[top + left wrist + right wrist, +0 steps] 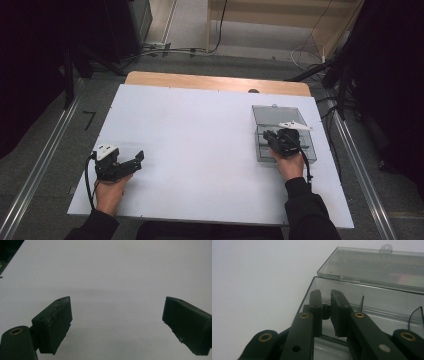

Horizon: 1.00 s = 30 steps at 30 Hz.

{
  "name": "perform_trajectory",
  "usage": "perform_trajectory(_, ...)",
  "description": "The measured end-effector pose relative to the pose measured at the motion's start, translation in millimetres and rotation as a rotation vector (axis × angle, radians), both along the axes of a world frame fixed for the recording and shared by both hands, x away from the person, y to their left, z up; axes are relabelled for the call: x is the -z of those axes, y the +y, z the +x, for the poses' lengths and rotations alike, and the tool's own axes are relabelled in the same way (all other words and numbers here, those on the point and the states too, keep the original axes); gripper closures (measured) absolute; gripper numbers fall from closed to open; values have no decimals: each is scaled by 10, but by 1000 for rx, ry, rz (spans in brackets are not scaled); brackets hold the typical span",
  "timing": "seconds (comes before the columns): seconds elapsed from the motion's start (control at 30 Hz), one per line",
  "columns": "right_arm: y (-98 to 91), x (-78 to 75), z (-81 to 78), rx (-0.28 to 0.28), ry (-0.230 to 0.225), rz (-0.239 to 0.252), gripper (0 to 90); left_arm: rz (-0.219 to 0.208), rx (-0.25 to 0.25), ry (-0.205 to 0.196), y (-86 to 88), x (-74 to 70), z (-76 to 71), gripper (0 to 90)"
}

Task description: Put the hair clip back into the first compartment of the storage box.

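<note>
With my right gripper [325,305] clamped on a small black part [326,310] over the open clear box [372,300], I'd lower slowly, clear of the front wall. Release only inside one compartment. Left gripper [117,315] rests spread apart on the table [112,270].

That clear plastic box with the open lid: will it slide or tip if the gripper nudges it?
The clear plastic box looks thin-walled and light, so it probably slides on the smooth white table. Its raised lid may rock it backward. The right gripper, shut on a small black part, is inside it.

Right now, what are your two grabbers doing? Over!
Left gripper open over bare table. Right gripper shut on small black part, at the open clear plastic box. Nothing in the way.
</note>
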State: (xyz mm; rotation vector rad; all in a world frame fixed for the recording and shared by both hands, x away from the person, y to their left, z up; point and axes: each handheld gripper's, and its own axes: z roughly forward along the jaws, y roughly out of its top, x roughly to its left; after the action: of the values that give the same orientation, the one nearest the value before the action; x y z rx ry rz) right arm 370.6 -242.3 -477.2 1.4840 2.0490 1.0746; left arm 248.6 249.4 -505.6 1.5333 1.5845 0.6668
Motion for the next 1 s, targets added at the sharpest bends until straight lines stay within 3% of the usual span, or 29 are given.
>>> perform_trajectory(0.2, 8, 34, 34, 18, 33, -9, 772, 0, -1, 1, 2, 0, 0, 97)
perform_trajectory(1.0, -3, 36, 36, 4, 41, 13, 653, 0, -1, -2, 10, -4, -6, 97)
